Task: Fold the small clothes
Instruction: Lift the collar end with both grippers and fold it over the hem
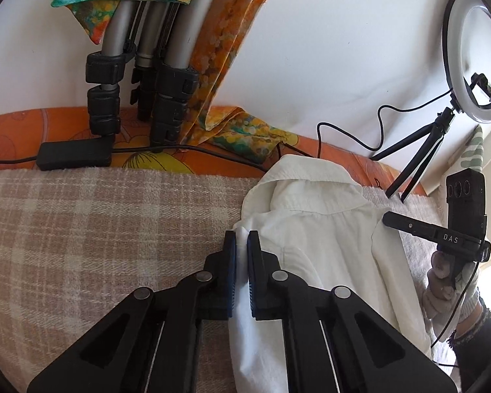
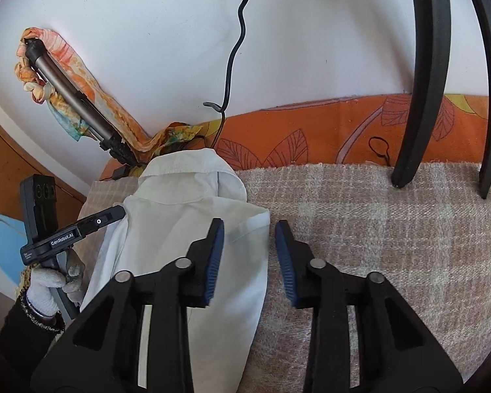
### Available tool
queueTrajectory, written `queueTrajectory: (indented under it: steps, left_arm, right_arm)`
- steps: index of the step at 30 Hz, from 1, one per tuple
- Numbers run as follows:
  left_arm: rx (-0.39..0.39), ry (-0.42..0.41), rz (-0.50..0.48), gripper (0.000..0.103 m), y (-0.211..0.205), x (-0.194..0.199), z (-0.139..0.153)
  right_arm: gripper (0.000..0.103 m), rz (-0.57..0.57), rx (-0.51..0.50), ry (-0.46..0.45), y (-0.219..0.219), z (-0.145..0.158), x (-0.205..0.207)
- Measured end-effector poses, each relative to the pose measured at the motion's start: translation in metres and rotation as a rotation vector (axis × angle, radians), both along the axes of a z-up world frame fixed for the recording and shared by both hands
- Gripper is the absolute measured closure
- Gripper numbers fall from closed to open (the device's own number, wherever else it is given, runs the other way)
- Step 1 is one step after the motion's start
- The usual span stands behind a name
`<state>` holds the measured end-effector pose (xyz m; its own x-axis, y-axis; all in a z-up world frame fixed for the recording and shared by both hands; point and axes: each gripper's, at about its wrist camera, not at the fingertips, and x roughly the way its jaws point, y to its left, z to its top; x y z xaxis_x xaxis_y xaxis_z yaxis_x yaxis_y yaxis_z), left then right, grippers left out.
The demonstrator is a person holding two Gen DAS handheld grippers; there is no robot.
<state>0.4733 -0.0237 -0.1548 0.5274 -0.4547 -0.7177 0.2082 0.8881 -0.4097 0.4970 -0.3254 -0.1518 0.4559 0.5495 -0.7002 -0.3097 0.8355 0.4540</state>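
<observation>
A white collared shirt (image 1: 311,229) lies on a plaid blanket (image 1: 98,229), collar away from me. My left gripper (image 1: 242,235) is shut on a fold at the shirt's left edge; white cloth shows between its blue pads. In the right wrist view the shirt (image 2: 180,216) lies at the left, and my right gripper (image 2: 248,226) stands open over its right corner, with the cloth edge between the fingers but not pinched. Each gripper shows in the other's view, held by a gloved hand (image 2: 45,281): the left gripper (image 2: 119,212) at the shirt's left shoulder, the right gripper (image 1: 388,218) at its right edge.
Tripod legs (image 1: 160,98) draped with patterned scarves stand behind the blanket beside a black box (image 1: 75,155) with cables. A ring light (image 1: 478,55) on a small tripod stands at the back right. Two dark legs (image 2: 422,98) rest on the blanket (image 2: 376,229) against an orange sheet (image 2: 311,131).
</observation>
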Motion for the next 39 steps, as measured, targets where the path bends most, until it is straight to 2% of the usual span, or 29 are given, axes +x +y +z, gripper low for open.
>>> queueTrajectory:
  steps: [2, 6, 12, 19, 23, 28, 35, 39]
  left_arm:
    - [-0.012, -0.017, 0.006, 0.1, 0.002, -0.003, 0.003]
    - [-0.046, -0.056, 0.021, 0.1, 0.008, -0.013, 0.018]
    - [-0.054, -0.129, 0.005, 0.1, 0.007, -0.042, 0.058]
    - [-0.041, -0.217, -0.013, 0.101, 0.005, -0.104, 0.11]
    - [-0.035, -0.252, -0.015, 0.101, 0.007, -0.147, 0.128]
    - [-0.022, -0.273, -0.037, 0.101, 0.008, -0.205, 0.133]
    - [-0.008, -0.251, -0.074, 0.101, 0.009, -0.276, 0.109]
    - [0.085, -0.233, -0.12, 0.101, 0.002, -0.318, 0.086]
  right_arm:
    - [0.097, -0.007, -0.01, -0.026, 0.002, 0.005, -0.005]
    - [0.099, -0.024, 0.049, -0.076, -0.01, 0.029, -0.019]
    - [0.1, -0.023, 0.064, -0.14, -0.016, 0.072, -0.055]
    - [0.1, -0.023, 0.039, -0.203, -0.019, 0.118, -0.12]
    - [0.1, -0.034, 0.052, -0.22, -0.03, 0.136, -0.168]
    - [0.1, -0.04, 0.039, -0.22, -0.031, 0.136, -0.229]
    - [0.1, -0.052, 0.03, -0.198, -0.033, 0.109, -0.306]
    - [0.1, -0.048, -0.012, -0.165, -0.03, 0.08, -0.338]
